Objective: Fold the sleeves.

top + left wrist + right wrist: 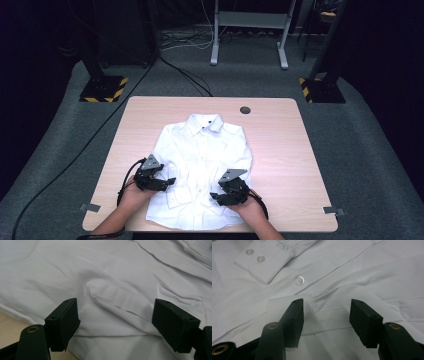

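The white shirt [200, 165] lies flat in the middle of the wooden table [280, 150], front side up, collar [206, 121] at the far end, hem toward the person. Both sleeves look already brought in across the chest (you can see a cuff [260, 262] with 2 buttons lying over the placket in the right gripper view), so I'd call the first folds done.

Now both tools are down at the near half of the garment. The left gripper [159, 183] sits over the shirt's left side, jaws spread wide, nothing between them; in the left gripper view a second cuff [117, 298] lies flat on the fabric right in the gap. The right gripper [227, 195] hovers low over the other side, jaws likewise parted and empty, with a folded edge of cloth [312, 312] just ahead and a front button [300, 280] beyond it.

So no grasp yet on either side. My read: about a third in. What remains seems to be pinching the lower part with both tools, carrying it up toward the collar, and flattening the packet (the body is at full length and a bit wrinkled).
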Action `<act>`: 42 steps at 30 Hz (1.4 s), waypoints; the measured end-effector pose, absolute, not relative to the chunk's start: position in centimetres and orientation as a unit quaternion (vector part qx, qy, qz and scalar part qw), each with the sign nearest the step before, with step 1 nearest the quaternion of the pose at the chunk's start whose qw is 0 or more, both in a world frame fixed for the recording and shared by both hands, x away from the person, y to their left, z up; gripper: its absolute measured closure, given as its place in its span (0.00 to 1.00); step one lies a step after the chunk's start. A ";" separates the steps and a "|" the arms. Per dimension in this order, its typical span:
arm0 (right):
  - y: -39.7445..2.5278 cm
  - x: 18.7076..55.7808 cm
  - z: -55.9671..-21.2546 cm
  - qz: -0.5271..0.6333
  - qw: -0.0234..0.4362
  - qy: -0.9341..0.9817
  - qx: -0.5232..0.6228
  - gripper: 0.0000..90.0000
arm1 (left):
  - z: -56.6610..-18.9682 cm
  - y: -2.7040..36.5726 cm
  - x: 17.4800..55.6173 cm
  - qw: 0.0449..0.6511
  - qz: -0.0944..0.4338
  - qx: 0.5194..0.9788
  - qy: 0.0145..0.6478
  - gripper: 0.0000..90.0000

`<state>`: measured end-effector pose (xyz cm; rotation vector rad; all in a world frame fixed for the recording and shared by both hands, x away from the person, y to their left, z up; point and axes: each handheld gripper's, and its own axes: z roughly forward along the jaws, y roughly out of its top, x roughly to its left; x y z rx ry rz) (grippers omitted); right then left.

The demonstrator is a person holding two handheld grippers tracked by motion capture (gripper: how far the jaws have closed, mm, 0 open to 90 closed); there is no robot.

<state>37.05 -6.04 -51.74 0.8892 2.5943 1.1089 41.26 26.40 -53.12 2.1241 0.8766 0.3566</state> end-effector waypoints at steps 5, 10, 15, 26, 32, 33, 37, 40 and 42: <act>-6.2 36.9 -52.1 0.383 0.081 0.868 0.306 0.49 | -53.1 26.4 41.3 0.396 0.141 0.839 0.346 0.23; -6.3 36.7 -52.2 0.385 0.080 0.868 0.302 0.49 | -53.1 26.4 41.2 0.396 0.141 0.838 0.348 0.23; -6.2 36.6 -52.2 0.383 0.080 0.870 0.300 0.50 | -53.1 26.4 41.0 0.397 0.140 0.838 0.348 0.23; -5.9 36.4 -51.9 0.366 0.081 0.879 0.295 0.51 | -53.1 26.5 40.7 0.398 0.138 0.838 0.347 0.23; -5.8 36.1 -51.8 0.359 0.079 0.882 0.294 0.52 | -53.1 26.5 40.4 0.399 0.136 0.838 0.347 0.23; -5.8 36.1 -51.7 0.357 0.078 0.883 0.294 0.52 | -53.1 26.5 40.4 0.399 0.136 0.838 0.347 0.23; -5.6 36.3 -51.4 0.346 0.067 0.888 0.296 0.51 | -52.9 26.5 40.3 0.393 0.128 0.840 0.353 0.23; -5.5 36.4 -51.1 0.336 0.066 0.893 0.293 0.49 | -52.6 26.5 40.3 0.391 0.128 0.839 0.355 0.26; -5.6 36.5 -50.6 0.337 0.075 0.893 0.290 0.49 | -52.4 26.4 40.4 0.392 0.131 0.840 0.352 0.26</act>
